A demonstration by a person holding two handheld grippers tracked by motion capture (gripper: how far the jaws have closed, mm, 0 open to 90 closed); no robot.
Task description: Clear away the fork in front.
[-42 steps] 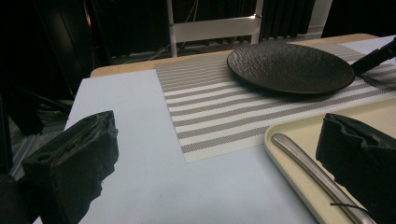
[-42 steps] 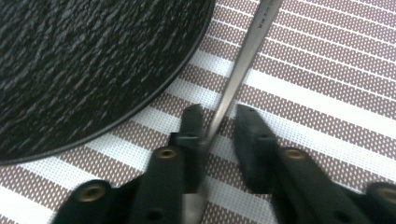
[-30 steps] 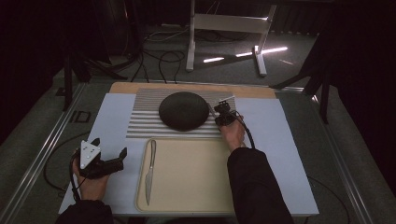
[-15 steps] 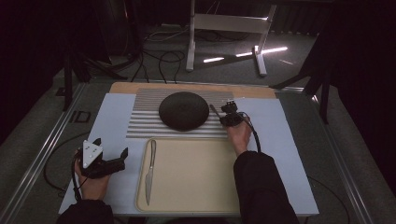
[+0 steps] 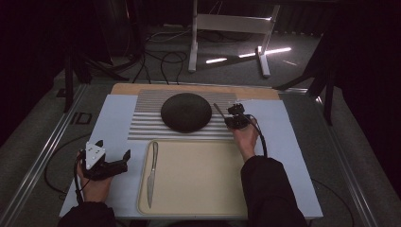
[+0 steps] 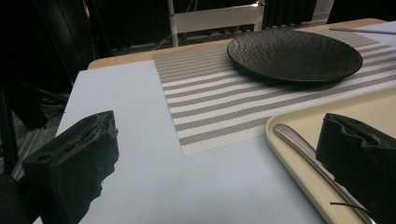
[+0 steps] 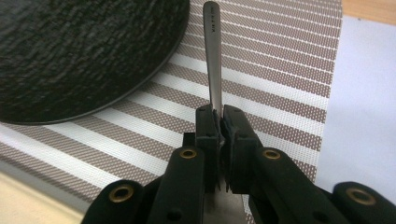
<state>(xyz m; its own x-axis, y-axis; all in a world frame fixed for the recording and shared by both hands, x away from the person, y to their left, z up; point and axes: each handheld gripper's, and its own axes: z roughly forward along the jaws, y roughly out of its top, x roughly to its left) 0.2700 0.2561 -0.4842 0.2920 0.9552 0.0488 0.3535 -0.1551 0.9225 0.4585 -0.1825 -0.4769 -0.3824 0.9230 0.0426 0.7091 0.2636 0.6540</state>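
Since a second ago, right gripper [image 5: 227,118], utensil [image 5: 219,110] clamped, nearer tray [image 5: 198,198].

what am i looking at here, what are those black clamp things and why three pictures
A person sits at a table with a hand-held two-jaw clamp in each hand. The high view looks down from above; each gripper view comes from a camera riding on that clamp. On the table lie a striped placemat bearing a dark plate, and a beige tray with a knife in it. The right gripper is shut on a metal utensil handle beside the plate. The left gripper waits open, holding nothing.
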